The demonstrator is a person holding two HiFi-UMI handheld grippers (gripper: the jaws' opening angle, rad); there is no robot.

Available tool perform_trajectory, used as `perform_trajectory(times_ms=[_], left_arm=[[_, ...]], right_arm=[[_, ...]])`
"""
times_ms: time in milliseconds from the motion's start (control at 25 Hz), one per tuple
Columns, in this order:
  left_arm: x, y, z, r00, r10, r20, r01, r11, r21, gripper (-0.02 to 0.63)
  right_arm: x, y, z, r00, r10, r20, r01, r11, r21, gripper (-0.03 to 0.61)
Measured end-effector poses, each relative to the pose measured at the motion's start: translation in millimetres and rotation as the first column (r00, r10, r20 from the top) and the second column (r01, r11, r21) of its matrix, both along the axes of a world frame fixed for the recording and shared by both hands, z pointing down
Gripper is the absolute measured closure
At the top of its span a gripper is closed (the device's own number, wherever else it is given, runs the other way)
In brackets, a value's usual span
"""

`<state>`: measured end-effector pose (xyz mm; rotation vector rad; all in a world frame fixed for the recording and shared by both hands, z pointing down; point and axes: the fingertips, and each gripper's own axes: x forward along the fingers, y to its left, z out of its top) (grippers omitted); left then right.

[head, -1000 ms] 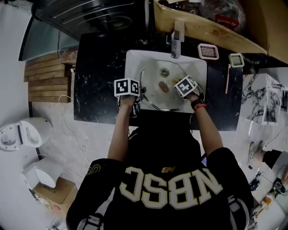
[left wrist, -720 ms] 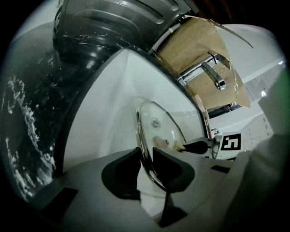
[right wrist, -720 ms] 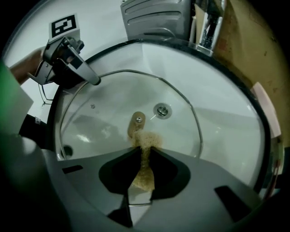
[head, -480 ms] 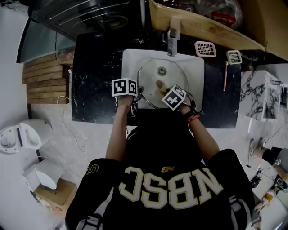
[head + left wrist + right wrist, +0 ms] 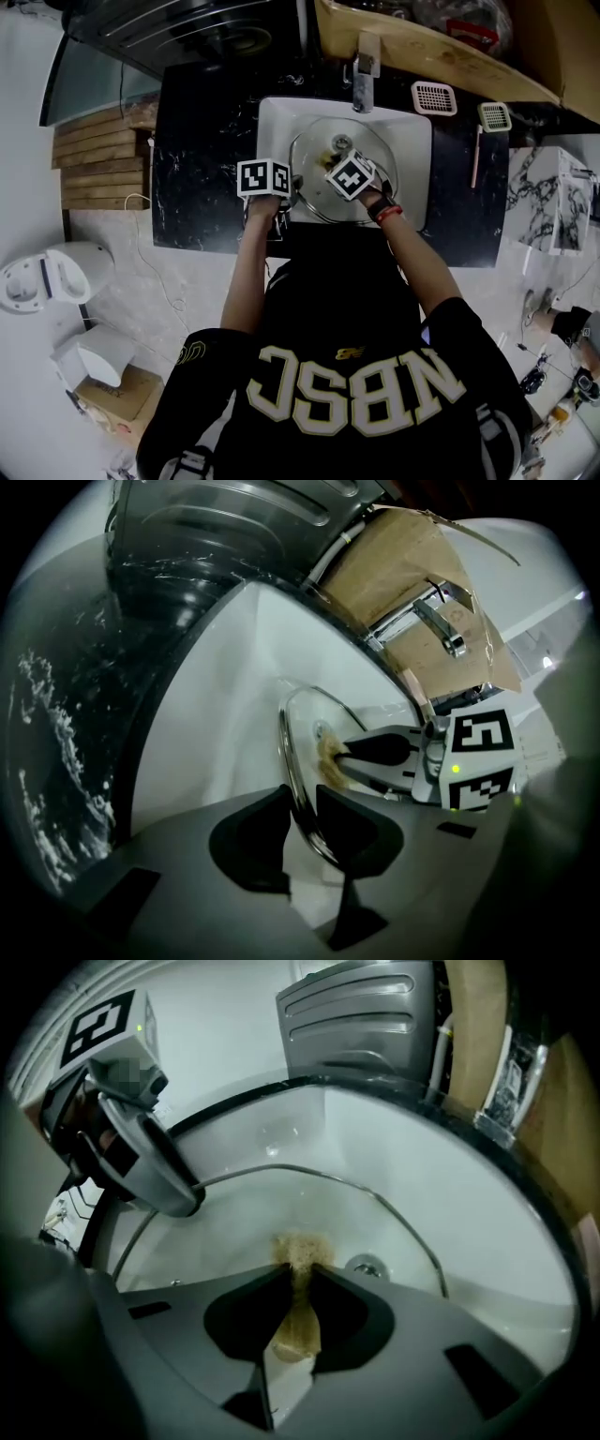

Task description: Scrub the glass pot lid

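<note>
**Lid Scrub: In Progress**

The left gripper (image 5: 302, 803) is clamped on the rim of the glass pot lid (image 5: 317, 150), which sits inside the sink (image 5: 272, 117). The right gripper (image 5: 298, 1274) pinches a brown scrub pad (image 5: 298, 1246) and presses it to the glass near centre. Scrubbing appears under way. The cleaned area cannot be read, and a rinse likely remains. The faucet (image 5: 366, 70) overhangs the lid's far edge. A slotted tray (image 5: 434, 97) lies well clear on the counter to the right.

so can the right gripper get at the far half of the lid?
Probably yes: right gripper holds the scrub pad against the glass lid; the left gripper clamps only the left rim.
</note>
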<state>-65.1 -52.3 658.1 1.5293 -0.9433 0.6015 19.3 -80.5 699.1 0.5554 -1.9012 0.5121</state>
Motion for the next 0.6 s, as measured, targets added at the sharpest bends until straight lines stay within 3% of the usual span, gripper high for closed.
perform_trajectory(times_ms=[200, 320, 440, 560, 600], left_arm=[[1, 2, 3, 1.000, -0.002, 0.001, 0.002, 1.000, -0.027, 0.511], [1, 3, 4, 1.000, 0.005, 0.003, -0.005, 0.999, -0.036, 0.509], [1, 2, 4, 1.000, 0.005, 0.003, -0.005, 0.999, -0.033, 0.509], [1, 3, 4, 1.000, 0.004, 0.001, -0.004, 0.999, -0.034, 0.509], [2, 3, 4, 1.000, 0.005, 0.000, -0.005, 0.999, -0.032, 0.509]], right_arm=[[18, -33, 18, 0.996, 0.091, -0.016, -0.091, 0.996, 0.003, 0.505], [46, -43, 24, 0.987, 0.135, -0.084, -0.135, 0.991, 0.009, 0.505], [72, -44, 26, 0.982, 0.138, -0.127, -0.137, 0.990, 0.016, 0.505], [85, -23, 26, 0.983, 0.139, -0.117, -0.148, 0.987, -0.065, 0.506], [93, -21, 24, 0.982, 0.135, -0.134, -0.142, 0.989, -0.049, 0.506]])
